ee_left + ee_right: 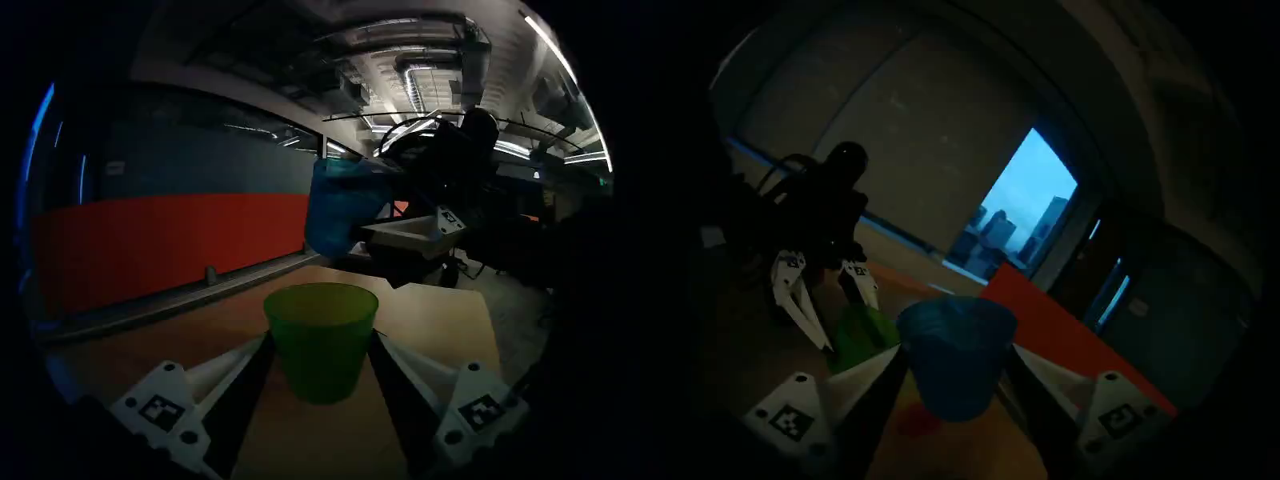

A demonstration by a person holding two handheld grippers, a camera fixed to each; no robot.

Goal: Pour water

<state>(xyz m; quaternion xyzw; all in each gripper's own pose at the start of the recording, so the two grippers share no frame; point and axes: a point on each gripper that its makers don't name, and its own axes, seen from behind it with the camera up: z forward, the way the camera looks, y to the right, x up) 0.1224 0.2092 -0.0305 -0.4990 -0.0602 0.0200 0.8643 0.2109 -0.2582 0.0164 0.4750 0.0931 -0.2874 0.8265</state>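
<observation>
Tilt in right gripper, blue cup aloft

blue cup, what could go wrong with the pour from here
The blue cup is held high and not yet over the green cup; tipping now would likely wet the table. Poured from that height, water may splash out. The room is dim, so aim is harder.
</observation>
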